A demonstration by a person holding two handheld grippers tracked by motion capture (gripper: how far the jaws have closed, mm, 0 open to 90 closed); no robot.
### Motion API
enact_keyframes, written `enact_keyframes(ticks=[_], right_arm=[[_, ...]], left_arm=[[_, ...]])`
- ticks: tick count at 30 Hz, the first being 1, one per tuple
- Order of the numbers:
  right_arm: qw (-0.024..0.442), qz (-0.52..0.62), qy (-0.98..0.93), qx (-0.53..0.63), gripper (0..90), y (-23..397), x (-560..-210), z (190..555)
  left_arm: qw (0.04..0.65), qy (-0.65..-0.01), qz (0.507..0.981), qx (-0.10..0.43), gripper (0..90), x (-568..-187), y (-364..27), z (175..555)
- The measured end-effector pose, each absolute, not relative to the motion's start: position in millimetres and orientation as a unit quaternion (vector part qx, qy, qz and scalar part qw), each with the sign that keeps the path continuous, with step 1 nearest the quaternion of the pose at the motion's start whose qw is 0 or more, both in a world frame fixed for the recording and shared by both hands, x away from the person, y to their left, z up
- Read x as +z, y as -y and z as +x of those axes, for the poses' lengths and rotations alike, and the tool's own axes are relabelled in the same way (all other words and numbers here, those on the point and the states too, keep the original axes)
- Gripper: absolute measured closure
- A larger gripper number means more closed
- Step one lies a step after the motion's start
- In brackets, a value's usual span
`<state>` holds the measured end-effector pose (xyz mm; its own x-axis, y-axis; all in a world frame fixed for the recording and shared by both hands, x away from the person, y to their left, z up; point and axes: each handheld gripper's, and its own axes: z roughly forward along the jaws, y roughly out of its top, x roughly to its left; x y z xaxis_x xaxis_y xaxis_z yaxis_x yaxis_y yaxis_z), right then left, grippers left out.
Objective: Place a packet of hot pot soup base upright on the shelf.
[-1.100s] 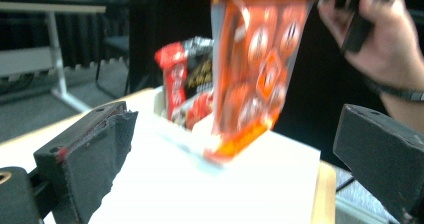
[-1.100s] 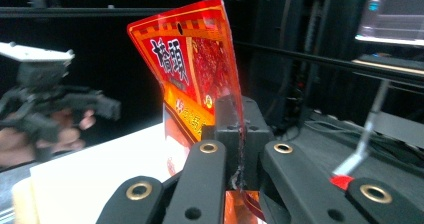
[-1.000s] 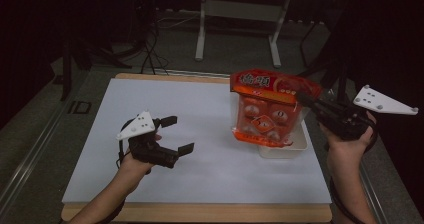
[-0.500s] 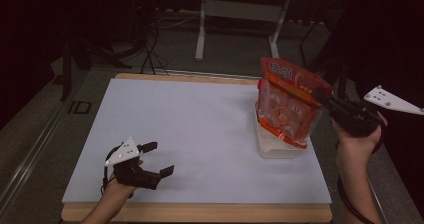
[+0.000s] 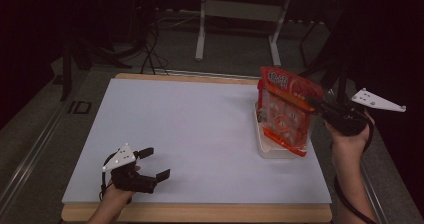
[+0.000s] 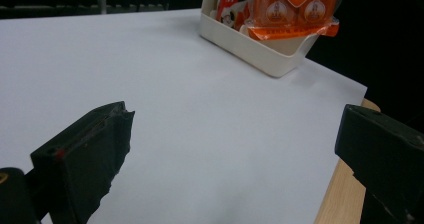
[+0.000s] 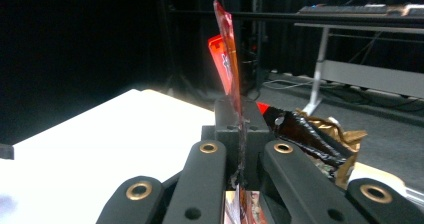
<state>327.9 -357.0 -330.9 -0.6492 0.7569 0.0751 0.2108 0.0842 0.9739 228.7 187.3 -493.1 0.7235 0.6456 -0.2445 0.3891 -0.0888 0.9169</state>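
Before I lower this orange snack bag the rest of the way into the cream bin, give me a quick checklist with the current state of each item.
1. Grip: right gripper shut on the edge of the orange plastic snack bag: ok.
2. Bag over the cream plastic bin; its lower end is at the bin's opening: ok.
3. Bag upright, not folded: ok.
4. Room in the bin: other packets sit inside, including a brown wrapper; free depth: cannot tell.
5. Left gripper open, holding nothing, at the near left of the white table sheet, apart from the bin: ok.
6. Bin fully on the sheet, near its right edge: ok.
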Motion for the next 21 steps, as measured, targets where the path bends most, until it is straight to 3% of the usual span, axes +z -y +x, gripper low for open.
enact_keyframes(ticks=[12,21], right_arm=[[0.241,0.328,-0.710,0.575,90.0,352.4,-334.2,348.5],[0.223,0.347,-0.720,0.558,90.0,360.9,-362.4,351.6]], left_arm=[[0.573,-0.350,0.733,0.109,1.6,-495.6,-182.4,232.4],[0.574,-0.353,0.731,0.104,1.6,-497.7,-183.5,232.0]])
